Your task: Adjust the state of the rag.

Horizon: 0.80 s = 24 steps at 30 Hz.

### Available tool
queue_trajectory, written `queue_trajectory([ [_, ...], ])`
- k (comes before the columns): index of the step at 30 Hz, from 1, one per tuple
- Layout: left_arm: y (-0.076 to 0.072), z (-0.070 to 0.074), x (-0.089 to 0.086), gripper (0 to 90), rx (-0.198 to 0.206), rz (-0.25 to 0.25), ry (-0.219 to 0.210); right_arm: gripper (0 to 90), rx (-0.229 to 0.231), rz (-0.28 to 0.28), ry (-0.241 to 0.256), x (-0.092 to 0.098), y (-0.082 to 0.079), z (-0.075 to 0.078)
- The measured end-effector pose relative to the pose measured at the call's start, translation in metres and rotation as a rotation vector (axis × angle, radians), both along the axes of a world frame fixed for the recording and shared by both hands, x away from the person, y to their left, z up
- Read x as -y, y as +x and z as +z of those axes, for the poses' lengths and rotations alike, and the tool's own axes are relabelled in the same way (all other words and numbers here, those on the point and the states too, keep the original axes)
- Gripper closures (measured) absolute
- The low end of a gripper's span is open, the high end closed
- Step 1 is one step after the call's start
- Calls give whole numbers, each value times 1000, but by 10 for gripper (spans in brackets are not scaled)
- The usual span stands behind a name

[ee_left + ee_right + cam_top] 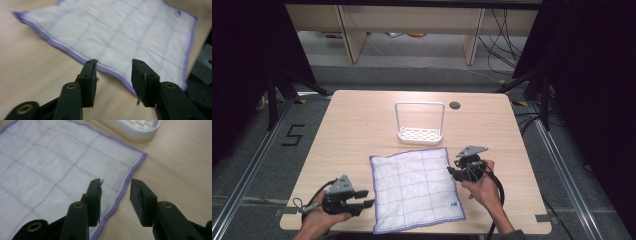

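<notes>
A white cloth [414, 187] with thin purple grid lines and a purple hem lies flat on the near middle of the wooden table [362, 125]. My left gripper [368, 197] is open at the cloth's left edge, near its front corner; in the left gripper view its jaws straddle the purple hem of the cloth [112, 37]. My right gripper [452, 172] is open at the cloth's right edge. In the right gripper view the cloth [50, 167] has its hem running between the two jaws. Neither gripper holds anything.
A white rack [420, 134] with a slotted base and a tall wire hoop stands just behind the cloth; its base [140, 127] shows at the top of the right gripper view. A round cable hole [455, 105] sits at the table's back.
</notes>
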<state>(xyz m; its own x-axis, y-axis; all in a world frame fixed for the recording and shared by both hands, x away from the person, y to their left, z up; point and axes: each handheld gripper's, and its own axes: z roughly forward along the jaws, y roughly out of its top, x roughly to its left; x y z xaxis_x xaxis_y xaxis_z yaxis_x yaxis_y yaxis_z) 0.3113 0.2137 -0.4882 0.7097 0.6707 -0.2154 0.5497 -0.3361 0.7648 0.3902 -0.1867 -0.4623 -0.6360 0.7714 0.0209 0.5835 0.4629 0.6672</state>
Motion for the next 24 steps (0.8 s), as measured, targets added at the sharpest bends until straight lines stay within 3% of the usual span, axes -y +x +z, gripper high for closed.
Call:
queue_trajectory([
  [1,8,2,-3,536,9,20,0,615,9,4,-11,0,6,0],
  [2,18,3,-6,529,24,50,0,609,4,0,-6,-2,23,-2],
  [3,25,5,-11,529,18,43,26,609,4,0,-6,-2,23,-2],
  [4,33,5,-11,529,21,70,11,610,2,-14,7,-3,28,-2],
  [5,42,7,-14,528,28,77,40,610,-3,-19,2,-4,35,-3],
  [7,61,7,-15,527,34,112,40,608,-14,-26,3,-6,48,-5],
  [8,68,7,-17,527,24,103,65,601,-27,-39,-4,-7,55,-5],
  [9,74,7,-16,523,22,118,70,600,-34,-26,-23,-6,61,-5],
  [11,82,6,-14,498,17,131,64,600,-38,-45,-8,-8,67,-4],
  [13,94,6,-11,458,-19,144,82,595,-47,-45,-18,-9,72,-3],
  [14,97,5,-9,443,-20,156,87,595,-27,-46,-26,-10,77,-3],
  [18,113,-2,-4,426,-52,175,96,591,-46,-50,-27,-14,88,-7],
  [24,121,-8,-1,445,-64,174,104,591,-71,-58,-47,-23,99,-22],
])
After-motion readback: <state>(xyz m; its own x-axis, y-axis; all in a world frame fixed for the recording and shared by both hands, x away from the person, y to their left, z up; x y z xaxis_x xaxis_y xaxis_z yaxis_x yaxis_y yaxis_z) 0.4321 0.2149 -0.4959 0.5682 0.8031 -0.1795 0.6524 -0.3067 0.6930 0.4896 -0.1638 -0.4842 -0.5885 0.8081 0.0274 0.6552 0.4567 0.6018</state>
